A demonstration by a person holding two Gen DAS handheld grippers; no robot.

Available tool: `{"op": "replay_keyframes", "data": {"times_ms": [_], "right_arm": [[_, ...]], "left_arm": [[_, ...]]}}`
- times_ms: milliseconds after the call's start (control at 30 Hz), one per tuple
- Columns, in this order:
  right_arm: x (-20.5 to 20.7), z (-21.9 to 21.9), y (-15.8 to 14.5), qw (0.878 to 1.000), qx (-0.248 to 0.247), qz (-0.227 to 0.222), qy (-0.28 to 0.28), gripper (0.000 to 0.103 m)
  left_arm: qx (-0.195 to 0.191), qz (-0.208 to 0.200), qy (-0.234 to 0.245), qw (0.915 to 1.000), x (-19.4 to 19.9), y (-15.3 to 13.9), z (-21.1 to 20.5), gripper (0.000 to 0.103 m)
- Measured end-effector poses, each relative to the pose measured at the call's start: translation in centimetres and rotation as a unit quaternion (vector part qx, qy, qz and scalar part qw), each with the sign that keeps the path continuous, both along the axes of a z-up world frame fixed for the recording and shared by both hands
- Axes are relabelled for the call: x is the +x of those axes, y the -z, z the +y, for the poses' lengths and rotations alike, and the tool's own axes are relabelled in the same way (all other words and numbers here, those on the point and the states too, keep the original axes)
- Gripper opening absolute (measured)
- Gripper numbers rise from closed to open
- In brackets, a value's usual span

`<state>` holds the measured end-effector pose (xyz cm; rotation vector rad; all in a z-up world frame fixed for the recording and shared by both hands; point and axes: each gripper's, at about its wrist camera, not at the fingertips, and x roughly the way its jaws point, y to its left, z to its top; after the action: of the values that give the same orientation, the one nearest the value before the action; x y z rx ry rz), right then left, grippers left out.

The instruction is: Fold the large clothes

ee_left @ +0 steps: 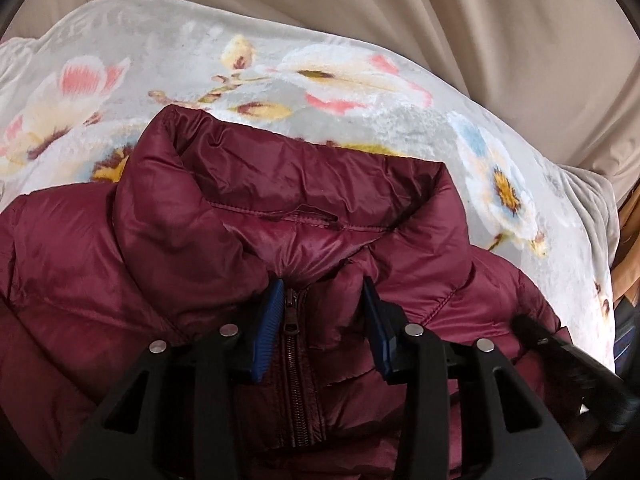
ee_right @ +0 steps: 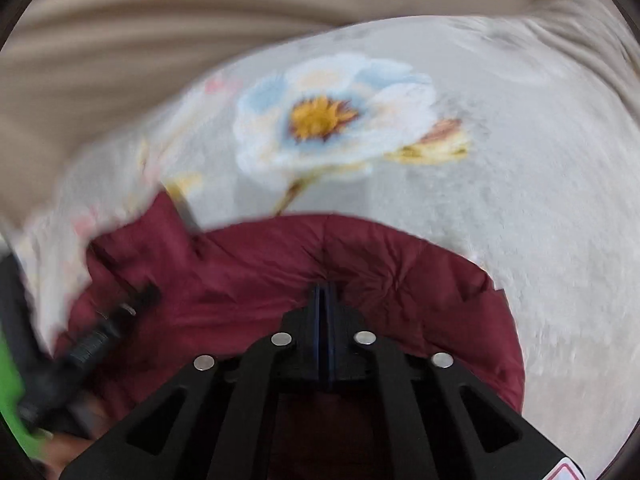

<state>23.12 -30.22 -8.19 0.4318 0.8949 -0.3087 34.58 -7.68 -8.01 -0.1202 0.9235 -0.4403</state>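
Note:
A maroon puffer jacket (ee_left: 280,216) lies front up on a floral blanket, its collar standing up at the far side. My left gripper (ee_left: 322,286) is open just below the collar, its blue pads (ee_left: 266,320) on either side of the zipper (ee_left: 291,320) top. In the blurred right wrist view the jacket (ee_right: 256,280) fills the lower half. My right gripper (ee_right: 325,292) is shut, its fingertips at a crease of the jacket fabric; whether cloth is pinched between them is unclear.
The pale blanket (ee_left: 180,52) with large flowers covers the surface under the jacket and shows in the right wrist view (ee_right: 520,160). Beige cloth (ee_left: 480,20) lies behind it. The other gripper's dark body (ee_right: 100,332) shows at the left.

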Motion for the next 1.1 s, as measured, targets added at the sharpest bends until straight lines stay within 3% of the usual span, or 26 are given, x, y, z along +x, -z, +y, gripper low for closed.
{"op": "replay_keyframes", "data": {"times_ms": [33, 100, 167, 200, 267, 333, 400, 500, 633, 733, 900, 1067, 1100], "right_arm": [[-0.6, -0.8, -0.3, 1.0, 0.015, -0.008, 0.019, 0.0], [-2.8, -1.6, -2.2, 0.998, -0.015, -0.015, 0.066, 0.0], [-5.7, -1.8, -4.3, 0.997, -0.009, -0.042, 0.07, 0.011], [-8.1, -1.7, -5.7, 0.996, -0.009, -0.057, 0.066, 0.011], [-11.6, -1.5, -7.0, 0.996, -0.009, -0.069, 0.057, 0.011], [-16.1, -1.1, -7.9, 0.996, -0.006, -0.067, 0.052, 0.017], [-20.8, -0.7, -8.2, 0.997, -0.004, -0.058, 0.055, 0.034], [-27.3, 0.9, -7.7, 0.998, -0.001, -0.032, 0.059, 0.046], [-35.4, 3.7, -6.0, 0.998, 0.027, 0.019, 0.06, 0.054], [-39.8, 5.5, -3.9, 0.995, 0.051, 0.056, 0.06, 0.06], [-42.6, 7.4, -0.3, 0.99, 0.092, 0.088, 0.061, 0.064], [-42.4, 8.4, 0.7, 0.99, 0.109, 0.071, 0.06, 0.065], [-42.2, 8.3, 0.7, 0.989, 0.116, 0.068, 0.065, 0.065]], "left_arm": [[-0.002, 0.001, -0.003, 1.0, 0.0, -0.2, 0.3, 0.039], [-0.016, -0.004, -0.019, 0.9997, -0.3, -1.4, 1.9, 0.039], [-0.016, -0.035, -0.026, 0.9989, -1.7, -3.5, 3.9, 0.038], [-0.01, -0.052, -0.02, 0.9984, -2.6, -4.5, 5.0, 0.04], [0.0, -0.07, -0.02, 0.9974, -4.4, -6.2, 7.4, 0.049], [0.0, -0.066, -0.034, 0.9973, -6.7, -7.3, 11.1, 0.07], [0.003, -0.048, -0.048, 0.9977, -8.9, -7.4, 14.5, 0.073], [0.039, -0.017, -0.07, 0.9967, -13.7, -6.9, 20.0, 0.074], [0.075, 0.06, -0.093, 0.9911, -21.2, -4.4, 26.6, 0.078], [0.101, 0.104, -0.096, 0.9846, -26.0, -2.5, 29.1, 0.079], [0.111, 0.135, -0.087, 0.9807, -30.7, -0.4, 30.5, 0.082], [0.032, 0.182, -0.141, 0.9727, -32.5, 1.5, 33.6, 0.081], [0.033, 0.181, -0.146, 0.972, -32.6, 1.5, 33.6, 0.072]]}}
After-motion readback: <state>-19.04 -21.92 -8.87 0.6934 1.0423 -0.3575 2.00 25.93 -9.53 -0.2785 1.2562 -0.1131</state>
